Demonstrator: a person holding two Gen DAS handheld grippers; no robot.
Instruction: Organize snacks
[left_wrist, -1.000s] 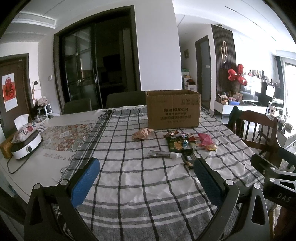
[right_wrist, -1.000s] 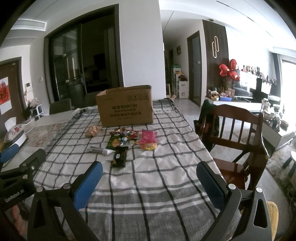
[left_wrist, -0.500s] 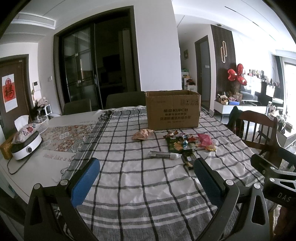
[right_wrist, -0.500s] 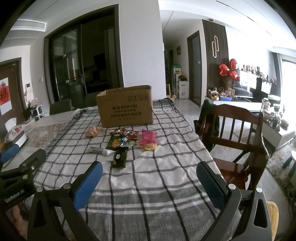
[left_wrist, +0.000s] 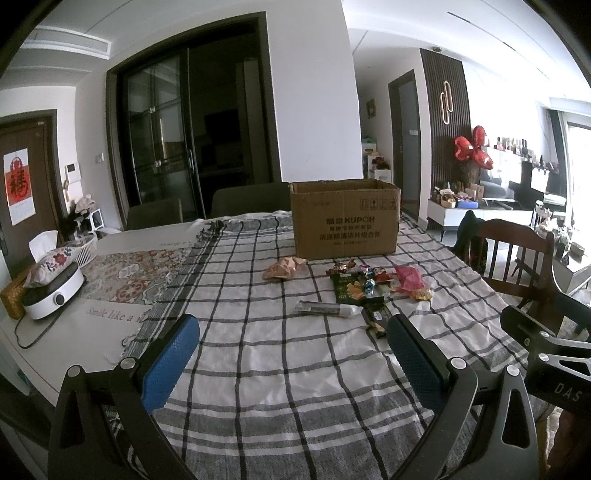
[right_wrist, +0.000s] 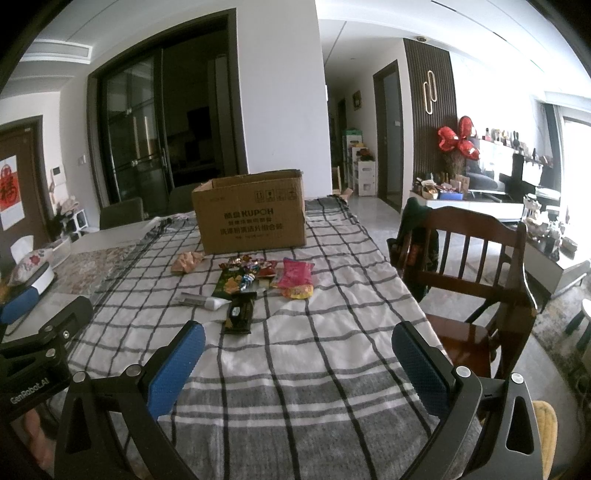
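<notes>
Your left view alone shows the white cooker (left_wrist: 51, 295) at the tabletop's (left_wrist: 280, 369) edge; your right view shows the wooden chair (right_wrist: 476, 266) whole. The snacks (right_wrist: 255, 280) lie before the cardboard box (right_wrist: 251, 210), well ahead of both grippers' wide-open, empty fingers (left_wrist: 170, 354) (right_wrist: 177, 365).

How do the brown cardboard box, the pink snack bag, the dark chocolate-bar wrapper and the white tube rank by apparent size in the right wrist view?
1. Brown cardboard box
2. Pink snack bag
3. Dark chocolate-bar wrapper and white tube: too alike to rank, and the wrapper lies nearer the camera.
</notes>
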